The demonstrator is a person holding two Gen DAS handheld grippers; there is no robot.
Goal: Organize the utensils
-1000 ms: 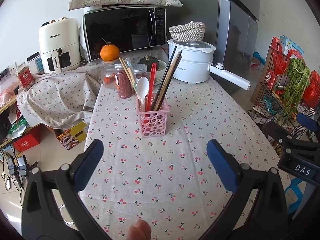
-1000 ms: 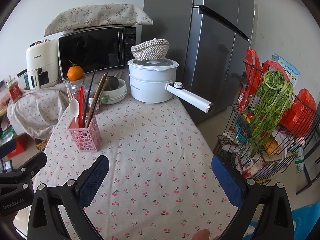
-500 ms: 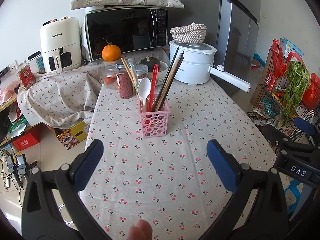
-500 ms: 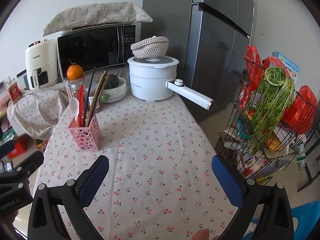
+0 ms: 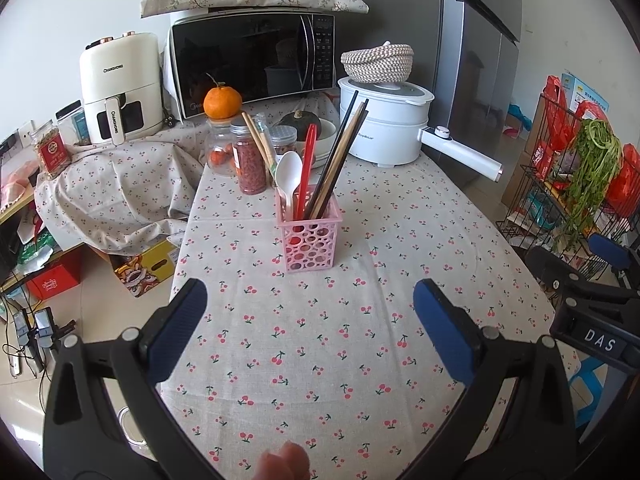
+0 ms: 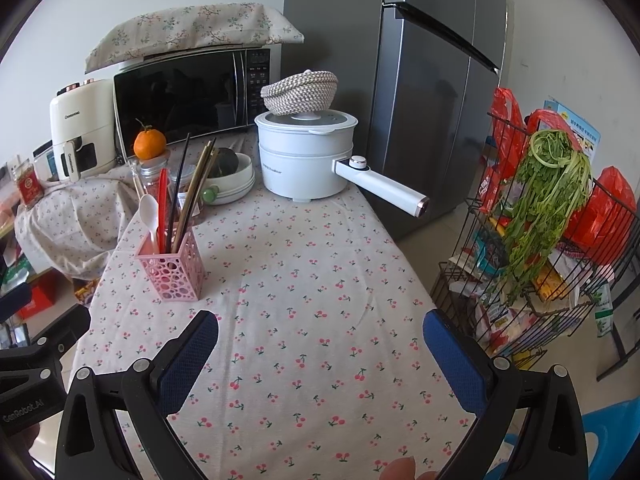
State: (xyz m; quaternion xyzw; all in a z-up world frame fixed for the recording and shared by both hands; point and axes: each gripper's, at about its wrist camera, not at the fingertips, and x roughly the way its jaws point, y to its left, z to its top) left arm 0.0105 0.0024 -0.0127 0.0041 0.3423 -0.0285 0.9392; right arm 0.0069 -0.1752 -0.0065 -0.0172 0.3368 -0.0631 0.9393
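A pink perforated utensil holder (image 5: 309, 238) (image 6: 173, 271) stands upright on the cherry-print tablecloth (image 5: 320, 340). It holds a white spoon (image 5: 290, 174), a red utensil (image 5: 306, 168) and several dark and wooden chopsticks (image 5: 340, 152). My left gripper (image 5: 310, 320) hovers open in front of the holder, nothing between its blue pads. My right gripper (image 6: 320, 344) is open too, to the right of the holder and apart from it, over bare cloth. In the left wrist view, part of the right gripper's body shows at the right edge.
Behind the holder stand glass jars (image 5: 251, 160) with an orange (image 5: 222, 102) on one, stacked bowls (image 6: 236, 178), a white electric pot (image 6: 306, 156) with a long handle, a microwave (image 5: 252, 64) and an air fryer (image 5: 119, 88). A fridge (image 6: 432, 80) and wire rack (image 6: 532, 248) of greens stand right.
Both grippers have drawn back and risen slightly; the holder appears a little farther away in both views. Both stay open and the holder's contents have not moved.
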